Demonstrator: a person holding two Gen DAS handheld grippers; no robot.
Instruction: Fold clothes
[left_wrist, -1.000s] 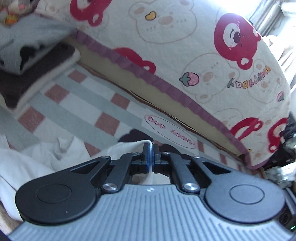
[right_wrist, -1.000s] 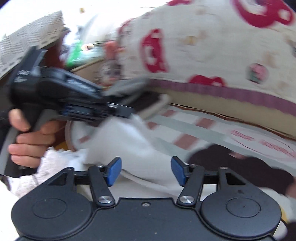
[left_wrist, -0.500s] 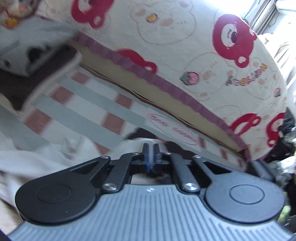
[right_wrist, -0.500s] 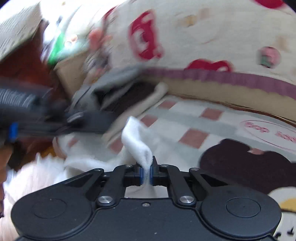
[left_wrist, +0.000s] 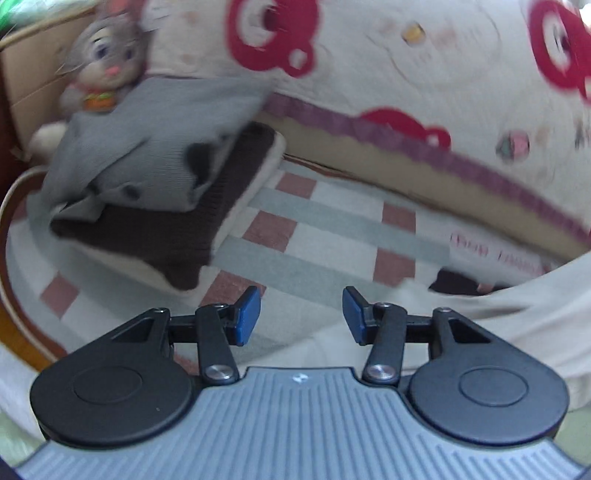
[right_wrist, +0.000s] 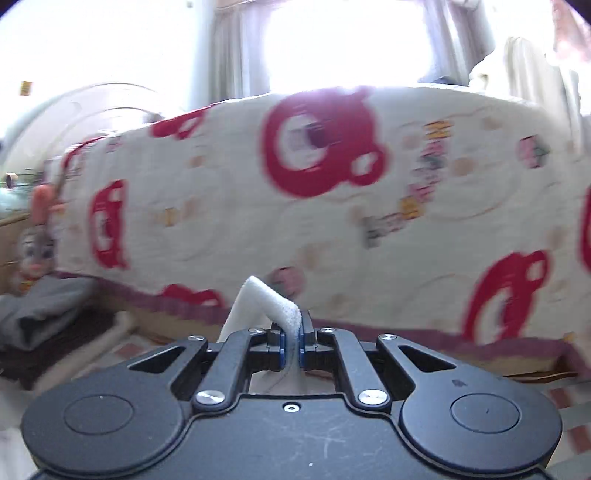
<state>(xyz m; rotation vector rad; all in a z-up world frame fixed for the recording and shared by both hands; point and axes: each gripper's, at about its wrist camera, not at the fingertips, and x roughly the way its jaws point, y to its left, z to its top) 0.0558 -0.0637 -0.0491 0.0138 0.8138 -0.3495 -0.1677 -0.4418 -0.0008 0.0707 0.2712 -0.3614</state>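
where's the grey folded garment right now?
Left wrist view, upper left: the grey folded garment sits on a dark brown folded piece, just below the plush rabbit, beside the bear-print quilt.

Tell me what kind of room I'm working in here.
Most likely a bedroom: a checked bed sheet as the work surface, a bear-print quilt heaped behind it, a plush rabbit in the corner, and folded clothes stacked beside it.

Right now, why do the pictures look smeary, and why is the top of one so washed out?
Left wrist view: motion blur smears the bear-print quilt and grey folded clothes, while the left gripper stays crisp. Right wrist view: the window glares white, and fisheye bends the edges.
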